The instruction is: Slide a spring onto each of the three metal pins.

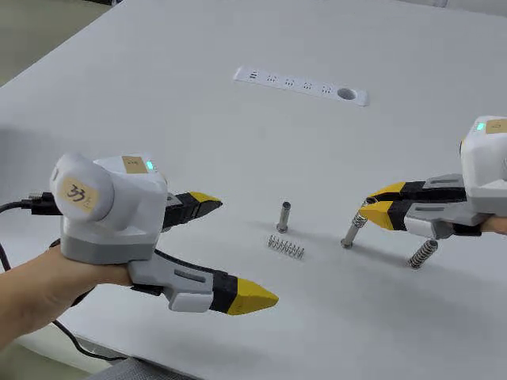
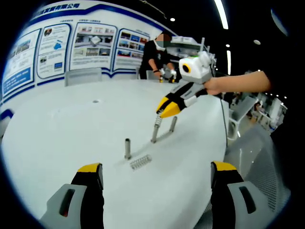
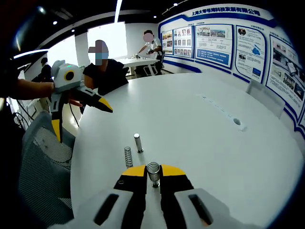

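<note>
A bare metal pin (image 1: 283, 215) stands upright mid-table, with a loose spring (image 1: 286, 247) lying just in front of it. To the right a second pin (image 1: 349, 234) leans, a spring around its top. My right gripper (image 1: 371, 208) is shut on that spring (image 3: 153, 169), seen end-on between the yellow tips. A third pin (image 1: 423, 253), wrapped in a spring, tilts under the right gripper's body. My left gripper (image 1: 238, 249) is held open, left of the bare pin (image 2: 127, 149) and the loose spring (image 2: 141, 162), with nothing between its fingers.
A white power strip (image 1: 301, 85) is set into the white table (image 1: 158, 103) at the back. A black cable (image 1: 24, 207) trails from the left gripper. The table's near edge runs just below the left gripper. People stand beyond the table.
</note>
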The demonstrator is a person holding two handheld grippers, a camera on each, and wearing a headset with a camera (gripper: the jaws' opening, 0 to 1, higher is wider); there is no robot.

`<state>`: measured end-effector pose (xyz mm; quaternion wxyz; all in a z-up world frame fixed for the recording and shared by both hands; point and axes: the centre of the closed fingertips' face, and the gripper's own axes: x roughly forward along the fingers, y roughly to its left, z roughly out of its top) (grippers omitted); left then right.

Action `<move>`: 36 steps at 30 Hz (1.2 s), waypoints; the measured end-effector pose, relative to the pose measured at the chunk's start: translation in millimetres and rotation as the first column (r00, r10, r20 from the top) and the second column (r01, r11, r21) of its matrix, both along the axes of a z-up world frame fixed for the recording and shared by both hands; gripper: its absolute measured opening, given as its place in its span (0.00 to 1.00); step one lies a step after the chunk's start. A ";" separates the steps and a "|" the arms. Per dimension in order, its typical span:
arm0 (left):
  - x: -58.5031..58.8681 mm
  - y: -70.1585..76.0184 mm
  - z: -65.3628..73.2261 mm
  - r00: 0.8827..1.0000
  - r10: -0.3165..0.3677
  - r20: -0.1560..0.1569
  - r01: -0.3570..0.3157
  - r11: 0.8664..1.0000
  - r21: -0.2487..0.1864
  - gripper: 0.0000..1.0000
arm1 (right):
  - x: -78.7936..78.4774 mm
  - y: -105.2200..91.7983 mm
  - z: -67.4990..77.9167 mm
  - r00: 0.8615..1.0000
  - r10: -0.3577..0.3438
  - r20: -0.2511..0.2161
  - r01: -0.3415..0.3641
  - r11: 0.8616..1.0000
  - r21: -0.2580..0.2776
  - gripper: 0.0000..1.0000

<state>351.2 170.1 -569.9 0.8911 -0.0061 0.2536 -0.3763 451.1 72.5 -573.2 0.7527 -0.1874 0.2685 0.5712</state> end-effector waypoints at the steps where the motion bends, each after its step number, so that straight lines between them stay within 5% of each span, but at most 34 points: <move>1: 0.0 0.3 0.2 1.000 0.002 0.000 -0.002 1.000 -0.001 0.96 | -0.2 0.6 0.1 1.000 0.002 -0.001 -0.002 1.000 0.004 0.11; 27: -4.8 11.0 -6.3 1.000 0.025 -0.018 -0.025 1.000 0.006 0.95 | 1.6 2.1 -41.9 1.000 0.020 -0.008 -0.021 0.998 -0.066 0.11; 36: -3.7 18.0 -4.3 0.999 0.040 -0.013 -0.040 0.999 0.009 0.95 | 1.0 2.8 -46.0 1.000 0.025 -0.007 -0.026 0.997 -0.076 0.11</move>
